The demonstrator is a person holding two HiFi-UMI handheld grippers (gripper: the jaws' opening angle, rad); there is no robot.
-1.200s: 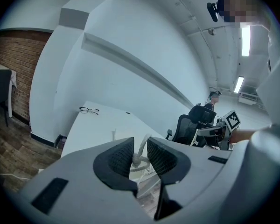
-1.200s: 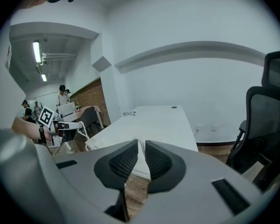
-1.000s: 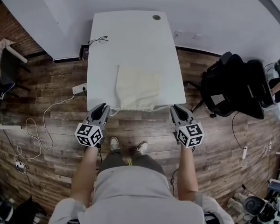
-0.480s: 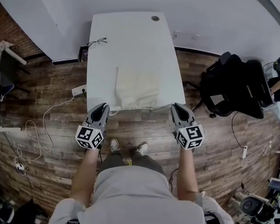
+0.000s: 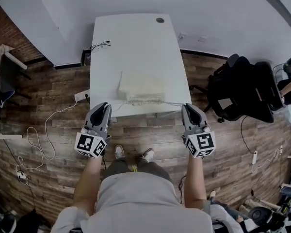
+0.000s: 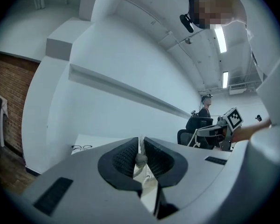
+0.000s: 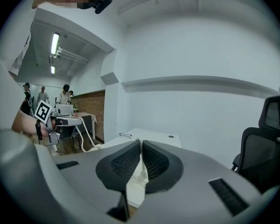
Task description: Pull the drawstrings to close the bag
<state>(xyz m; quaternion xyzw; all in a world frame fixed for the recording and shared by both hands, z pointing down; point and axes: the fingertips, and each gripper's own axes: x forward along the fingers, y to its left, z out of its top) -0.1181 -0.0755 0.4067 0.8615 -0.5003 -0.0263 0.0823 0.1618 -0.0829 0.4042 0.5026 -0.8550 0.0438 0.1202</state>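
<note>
Desk (image 5: 136, 42) edge: left gripper (image 5: 103, 108), jaws just closed, and right gripper (image 5: 190, 109) pinch cords (image 6: 141, 159) beside the half-cinched bag (image 5: 138, 85); next step likely pulling apart.

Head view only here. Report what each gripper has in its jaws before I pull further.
Observer: The left gripper has just been closing its jaws, and they pinch the drawstring knot between the pads.
Operator: Now the right one.
Observer: The right gripper is shut on the second drawstring; white cord runs down between its pads.
Operator: Tell me who else is around.
Observer: The right gripper view shows people standing far off at its left edge.
</note>
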